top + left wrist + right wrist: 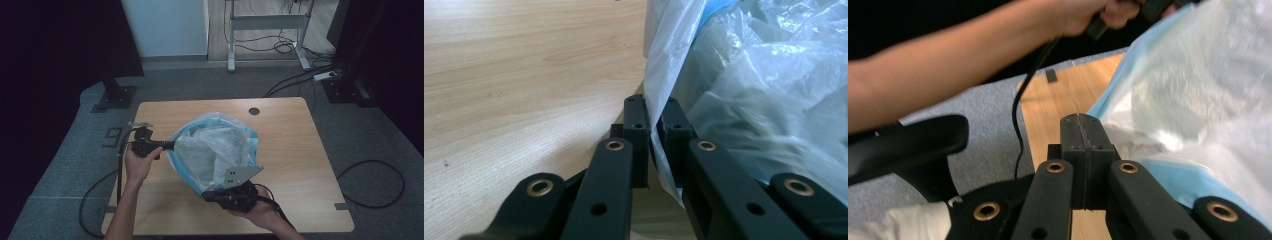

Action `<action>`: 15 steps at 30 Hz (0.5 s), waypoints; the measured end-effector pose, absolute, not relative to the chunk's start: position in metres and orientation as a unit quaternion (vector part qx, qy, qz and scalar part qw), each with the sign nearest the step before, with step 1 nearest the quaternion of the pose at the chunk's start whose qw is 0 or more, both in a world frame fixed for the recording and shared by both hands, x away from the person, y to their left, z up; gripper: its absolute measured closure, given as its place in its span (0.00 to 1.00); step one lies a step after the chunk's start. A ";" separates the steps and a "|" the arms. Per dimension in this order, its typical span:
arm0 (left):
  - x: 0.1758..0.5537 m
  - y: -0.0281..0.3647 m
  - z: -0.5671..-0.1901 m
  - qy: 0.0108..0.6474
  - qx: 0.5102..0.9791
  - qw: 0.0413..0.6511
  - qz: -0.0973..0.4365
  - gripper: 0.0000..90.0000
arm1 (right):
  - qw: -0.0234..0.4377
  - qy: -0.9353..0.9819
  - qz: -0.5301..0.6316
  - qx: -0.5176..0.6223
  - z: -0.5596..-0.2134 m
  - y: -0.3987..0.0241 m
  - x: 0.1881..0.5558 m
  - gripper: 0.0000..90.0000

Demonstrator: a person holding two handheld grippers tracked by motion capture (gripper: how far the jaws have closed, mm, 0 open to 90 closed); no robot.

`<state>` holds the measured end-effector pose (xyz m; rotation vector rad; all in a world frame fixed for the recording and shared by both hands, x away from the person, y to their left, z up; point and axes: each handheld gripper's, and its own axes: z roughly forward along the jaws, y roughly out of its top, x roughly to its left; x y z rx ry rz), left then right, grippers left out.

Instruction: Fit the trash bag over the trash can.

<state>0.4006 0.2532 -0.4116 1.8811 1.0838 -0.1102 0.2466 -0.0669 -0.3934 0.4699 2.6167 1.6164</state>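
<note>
Your high view looks down and forward over the table [290, 150] from above your side. Each gripper view rides close behind its own black jaws, looking along them low over the tabletop. All three share the bag [215, 150] [764, 85] [1208, 95].

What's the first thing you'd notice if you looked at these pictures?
A big puffy blue plastic bag stuffed with crumpled clear plastic, in the middle of the wooden table. The left tongs pinch its thin edge, while the right tongs are shut beside it, near the table's front edge.
</note>
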 end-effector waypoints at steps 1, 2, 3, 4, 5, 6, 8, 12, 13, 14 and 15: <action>0.401 0.253 -0.412 0.442 0.767 0.464 -0.044 0.95 | 0.016 0.843 0.516 0.151 -0.399 -0.066 0.246 0.99; 0.401 0.253 -0.413 0.442 0.767 0.464 -0.045 0.95 | 0.017 0.844 0.513 0.154 -0.404 -0.067 0.245 0.99; 0.401 0.254 -0.413 0.441 0.767 0.463 -0.045 0.95 | 0.016 0.846 0.510 0.156 -0.410 -0.067 0.245 0.99; 0.401 0.254 -0.414 0.441 0.767 0.463 -0.047 0.95 | 0.014 0.847 0.506 0.159 -0.416 -0.067 0.245 0.99; 0.401 0.254 -0.415 0.441 0.767 0.463 -0.048 0.95 | 0.014 0.850 0.502 0.163 -0.424 -0.068 0.245 0.99; 0.401 0.254 -0.415 0.441 0.767 0.463 -0.048 0.95 | 0.014 0.850 0.502 0.163 -0.424 -0.068 0.245 0.99; 0.401 0.253 -0.417 0.440 0.768 0.462 -0.050 0.95 | 0.018 0.851 0.496 0.174 -0.438 -0.070 0.247 0.99; 0.402 0.250 -0.417 0.439 0.769 0.462 -0.053 0.95 | 0.024 0.849 0.497 0.179 -0.451 -0.074 0.249 0.99; 0.402 0.250 -0.417 0.439 0.770 0.461 -0.051 0.95 | 0.025 0.844 0.505 0.178 -0.452 -0.076 0.246 0.92; 0.402 0.250 -0.417 0.438 0.769 0.462 -0.051 0.95 | 0.024 0.838 0.517 0.172 -0.451 -0.079 0.242 0.80; 0.402 0.250 -0.417 0.438 0.769 0.463 -0.051 0.95 | 0.036 0.831 0.530 0.168 -0.447 -0.084 0.234 0.74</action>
